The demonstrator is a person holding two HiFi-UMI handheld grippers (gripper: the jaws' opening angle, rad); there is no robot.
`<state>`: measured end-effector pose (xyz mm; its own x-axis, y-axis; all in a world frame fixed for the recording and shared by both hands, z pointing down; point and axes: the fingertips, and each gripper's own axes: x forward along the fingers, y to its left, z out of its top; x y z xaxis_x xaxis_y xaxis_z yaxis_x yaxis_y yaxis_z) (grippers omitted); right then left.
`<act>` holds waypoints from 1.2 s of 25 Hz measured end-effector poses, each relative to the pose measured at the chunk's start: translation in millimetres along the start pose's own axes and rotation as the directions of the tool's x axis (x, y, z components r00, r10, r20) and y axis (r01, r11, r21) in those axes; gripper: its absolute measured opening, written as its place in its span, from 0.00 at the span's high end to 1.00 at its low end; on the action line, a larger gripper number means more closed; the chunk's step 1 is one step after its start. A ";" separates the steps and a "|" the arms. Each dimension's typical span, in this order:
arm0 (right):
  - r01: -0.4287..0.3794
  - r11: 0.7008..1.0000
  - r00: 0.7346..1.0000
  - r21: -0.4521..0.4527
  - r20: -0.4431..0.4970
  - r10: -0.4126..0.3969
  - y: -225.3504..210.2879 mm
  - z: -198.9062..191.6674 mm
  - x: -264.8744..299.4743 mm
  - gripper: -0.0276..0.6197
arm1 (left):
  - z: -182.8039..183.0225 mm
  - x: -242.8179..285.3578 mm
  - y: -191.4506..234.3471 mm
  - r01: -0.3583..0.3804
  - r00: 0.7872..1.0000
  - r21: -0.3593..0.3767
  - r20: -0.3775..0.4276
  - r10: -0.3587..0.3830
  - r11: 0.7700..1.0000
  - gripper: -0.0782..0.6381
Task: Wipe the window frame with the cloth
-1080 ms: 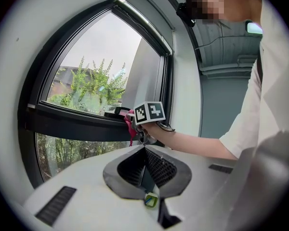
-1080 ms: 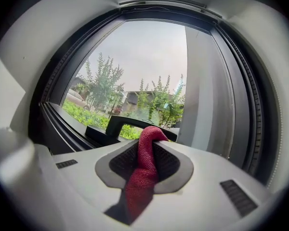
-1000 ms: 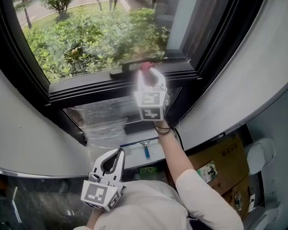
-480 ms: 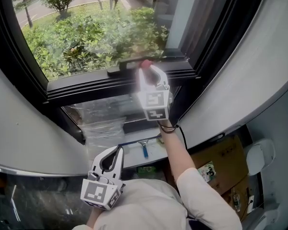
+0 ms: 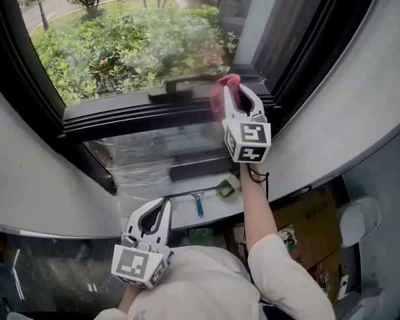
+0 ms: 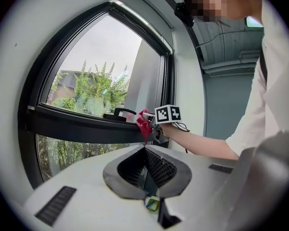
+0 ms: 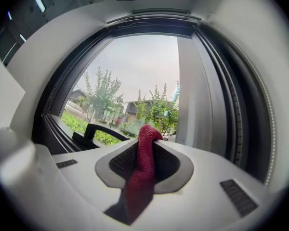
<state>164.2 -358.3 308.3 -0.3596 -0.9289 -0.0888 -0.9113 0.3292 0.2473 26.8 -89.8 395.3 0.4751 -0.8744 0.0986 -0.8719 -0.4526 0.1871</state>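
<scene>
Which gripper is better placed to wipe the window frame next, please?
The right gripper: it is shut on the red cloth, right at the window frame. The left gripper is shut, empty and far lower.

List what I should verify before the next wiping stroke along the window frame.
1. Red woven cloth clamped between the jaws of the right hand-held gripper: ok.
2. Cloth pressed against the black window frame: cannot tell.
3. Leftward path free: not ok, the black lever handle sits just left of the cloth.
4. Left hand-held gripper shut, empty, held low and away from the frame: ok.
</scene>
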 end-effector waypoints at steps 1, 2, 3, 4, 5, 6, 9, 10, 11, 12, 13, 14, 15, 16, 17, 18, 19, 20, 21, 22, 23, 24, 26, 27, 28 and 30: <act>0.009 1.000 1.000 0.027 0.009 -0.009 -10.9 -0.3 -2.8 0.82 | 0.0 1.4 -1.6 0.003 1.000 0.001 0.001 -0.003 1.000 0.88; 0.019 0.999 1.000 0.046 0.015 -0.019 -21.6 -1.7 -5.5 0.82 | 0.2 2.8 -3.3 0.007 1.000 0.004 0.002 -0.007 1.000 0.88; 0.030 0.998 0.999 0.058 0.018 -0.031 -31.9 -3.9 -8.4 0.82 | 0.6 4.3 -5.0 0.011 1.000 0.007 0.003 -0.011 1.000 0.88; 0.041 0.997 0.999 0.066 0.021 -0.043 -41.3 -6.4 -11.3 0.82 | 1.1 5.7 -6.8 0.015 1.000 0.010 0.005 -0.015 1.000 0.88; 0.052 0.996 0.998 0.069 0.024 -0.054 -49.5 -8.7 -14.2 0.82 | 1.8 7.0 -8.7 0.019 1.000 0.013 0.007 -0.019 1.000 0.88; 0.062 0.996 0.998 0.066 0.026 -0.064 -56.1 -11.2 -16.9 0.82 | 2.5 8.1 -10.7 0.023 1.000 0.015 0.009 -0.024 1.000 0.88; 0.080 0.997 0.996 0.024 0.031 -0.080 -67.6 -19.6 -19.9 0.82 | 2.5 9.6 -14.4 0.030 1.000 0.017 0.007 -0.030 0.999 0.88; 0.083 0.997 0.996 0.011 0.032 -0.083 -71.1 -22.6 -18.9 0.82 | 2.0 9.8 -14.8 0.030 1.000 0.018 0.006 -0.030 0.999 0.88; 0.088 0.996 0.996 0.003 0.030 -0.088 -75.7 -25.7 -17.7 0.82 | 1.7 9.9 -15.1 0.030 1.000 0.020 0.004 -0.030 0.999 0.88; 0.098 0.995 0.995 0.000 0.026 -0.098 -81.6 -28.9 -16.8 0.82 | 1.4 10.0 -15.2 0.028 1.000 0.020 0.003 -0.028 0.999 0.88; 0.112 0.994 0.993 -0.001 0.019 -0.112 -88.5 -32.5 -16.4 0.82 | 1.1 10.1 -15.2 0.026 1.000 0.020 0.000 -0.026 0.999 0.88; 0.129 0.992 0.992 -0.002 0.008 -0.129 -95.6 -36.9 -16.5 0.82 | 0.7 10.2 -15.0 0.023 1.000 0.018 -0.002 -0.023 1.000 0.88; 0.143 0.990 0.990 -0.003 -0.005 -0.143 -101.8 -42.4 -16.7 0.82 | 0.1 10.5 -14.7 0.020 1.000 0.017 -0.006 -0.020 1.000 0.88; 0.154 0.988 0.988 -0.004 -0.017 -0.154 -106.6 -48.7 -16.8 0.82 | -0.5 10.9 -14.3 0.017 1.000 0.016 -0.010 -0.017 1.000 0.88; 0.162 0.987 0.987 -0.005 -0.023 -0.162 -109.9 -54.8 -16.8 0.82 | -1.2 11.6 -13.9 0.014 1.000 0.016 -0.013 -0.014 1.000 0.88; 0.166 0.986 0.986 -0.004 -0.019 -0.166 -111.8 -59.4 -16.8 0.82 | -1.6 12.5 -13.6 0.013 1.000 0.016 -0.016 -0.013 1.000 0.88; 0.169 0.986 0.986 0.002 -0.009 -0.169 -112.7 -62.1 -17.0 0.82 | -1.8 13.5 -13.5 0.012 1.000 0.017 -0.018 -0.012 1.000 0.88; 0.171 0.985 0.985 0.009 -0.001 -0.171 -113.1 -63.4 -17.2 0.82 | -1.7 14.7 -13.5 0.013 1.000 0.017 -0.019 -0.012 1.000 0.88; 0.172 0.985 0.985 0.013 0.003 -0.172 -113.1 -63.9 -16.9 0.82 | -1.6 15.9 -13.5 0.013 1.000 0.018 -0.020 -0.013 1.000 0.88; 0.173 0.985 0.985 0.014 0.004 -0.173 -112.8 -63.9 -16.1 0.82 | -1.6 17.1 -13.4 0.013 1.000 0.019 -0.020 -0.013 1.000 0.88; 0.172 0.985 0.985 0.015 0.006 -0.172 -112.4 -63.9 -15.2 0.82 | -1.6 18.3 -13.4 0.013 1.000 0.019 -0.021 -0.013 1.000 0.88; 0.172 0.985 0.985 0.021 0.009 -0.172 -112.1 -64.0 -14.6 0.82 | -1.8 19.2 -13.6 0.013 1.000 0.018 -0.022 -0.013 1.000 0.88; 0.170 0.985 0.985 0.042 0.018 -0.171 -112.2 -64.4 -14.6 0.82 | -2.3 20.8 -14.9 0.016 1.000 0.018 -0.022 -0.015 1.000 0.88; 0.170 0.984 0.985 0.050 0.021 -0.172 -112.6 -64.4 -14.9 0.82 | -2.5 21.5 -15.9 0.018 1.000 0.018 -0.022 -0.018 1.000 0.88; 0.171 0.984 0.985 0.052 0.021 -0.173 -112.8 -64.4 -15.3 0.82 | -2.7 21.8 -17.1 0.021 1.000 0.018 -0.023 -0.020 1.000 0.88; 0.173 0.983 0.985 0.053 0.016 -0.174 -112.8 -64.6 -15.8 0.82 | -2.6 21.9 -19.0 0.023 1.000 0.018 -0.022 -0.023 1.000 0.88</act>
<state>285.6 -391.7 344.2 -0.1987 -0.9691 -0.1462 -0.9691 0.1721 0.1765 54.1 -99.9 396.5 0.4971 -0.8600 0.1154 -0.8628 -0.4757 0.1713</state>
